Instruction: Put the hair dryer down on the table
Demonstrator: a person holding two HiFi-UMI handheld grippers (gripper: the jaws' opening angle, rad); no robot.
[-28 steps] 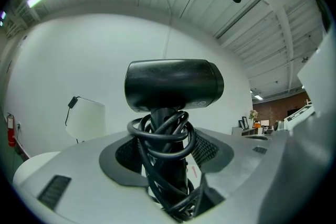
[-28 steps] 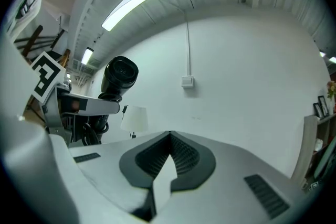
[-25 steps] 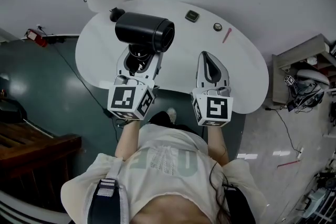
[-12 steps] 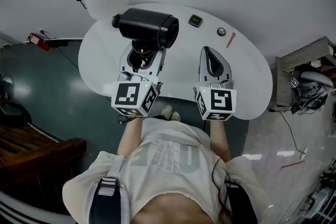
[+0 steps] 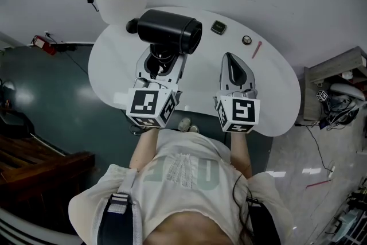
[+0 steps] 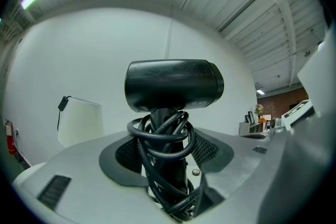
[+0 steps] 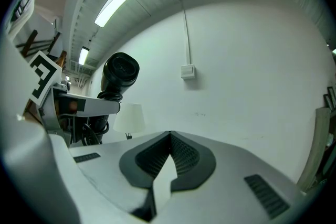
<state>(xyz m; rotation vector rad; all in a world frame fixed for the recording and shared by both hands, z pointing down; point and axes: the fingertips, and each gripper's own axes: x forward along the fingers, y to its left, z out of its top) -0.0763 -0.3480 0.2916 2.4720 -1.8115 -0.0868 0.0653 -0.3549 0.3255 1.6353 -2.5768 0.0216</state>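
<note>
Table (image 5: pixel 275 89), white and rounded, beneath hair dryer (image 5: pixel 169 30) held upright, apparently clear of its surface, cord-wrapped handle clamped in left gripper (image 5: pixel 163 59); right gripper (image 5: pixel 229 60) closed and empty; carrying step in hand, next needing descent onto tabletop before release.

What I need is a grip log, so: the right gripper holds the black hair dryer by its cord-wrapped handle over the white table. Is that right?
No, wrong gripper. The left gripper holds the black hair dryer by its cord-wrapped handle over the white table; the left gripper view shows the handle between its jaws. The right gripper is shut and empty.
</note>
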